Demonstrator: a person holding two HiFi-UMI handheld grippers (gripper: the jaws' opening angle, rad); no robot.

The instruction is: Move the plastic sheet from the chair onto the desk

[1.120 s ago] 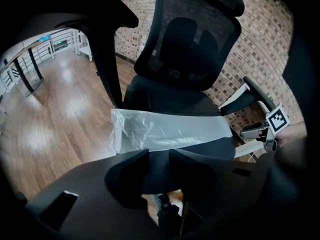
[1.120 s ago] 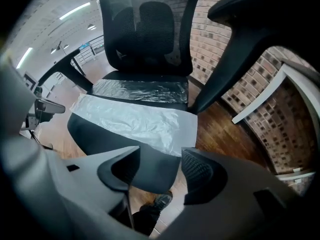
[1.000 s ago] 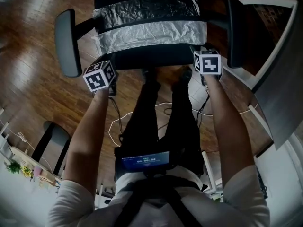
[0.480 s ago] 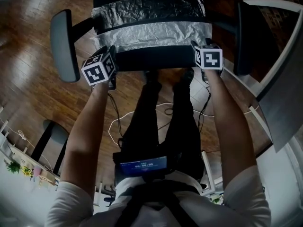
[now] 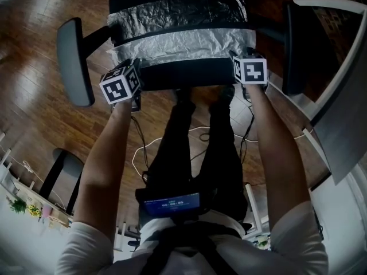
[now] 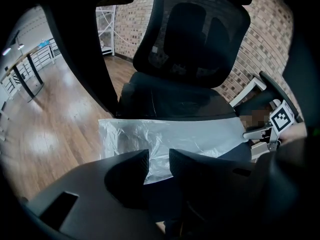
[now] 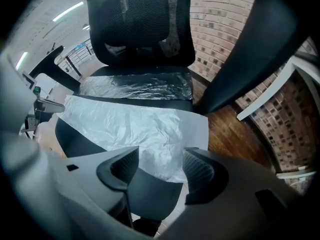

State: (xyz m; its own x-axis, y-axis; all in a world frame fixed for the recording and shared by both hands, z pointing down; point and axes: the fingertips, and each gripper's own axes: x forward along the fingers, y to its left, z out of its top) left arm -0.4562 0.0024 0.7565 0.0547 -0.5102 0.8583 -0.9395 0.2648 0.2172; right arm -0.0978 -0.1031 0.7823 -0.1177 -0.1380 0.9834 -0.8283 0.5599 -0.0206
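A crinkled clear plastic sheet (image 5: 180, 42) lies across the black chair seat (image 5: 183, 73) and up toward the backrest. My left gripper (image 6: 159, 164) hovers at the seat's front left. Its jaws stand narrowly apart, with the sheet's (image 6: 170, 139) near left edge showing in the gap. At the front right corner, my right gripper (image 7: 161, 164) is open wider, and the sheet's (image 7: 135, 129) near right edge lies between and beyond its jaws. In the head view the marker cubes cover both sets of fingertips. The desk (image 5: 344, 119) is at the right.
The chair's armrests (image 5: 71, 62) (image 5: 298, 44) flank both grippers. The desk's white frame (image 5: 332, 16) runs close past the right armrest. Cables (image 5: 195, 133) lie on the wooden floor beneath the person's legs. The tall backrest (image 6: 200, 34) stands behind the seat.
Both grippers have moved forward to the seat's front edge, the left one more, and now sit at the sheet's near corners. The sheet has not moved.
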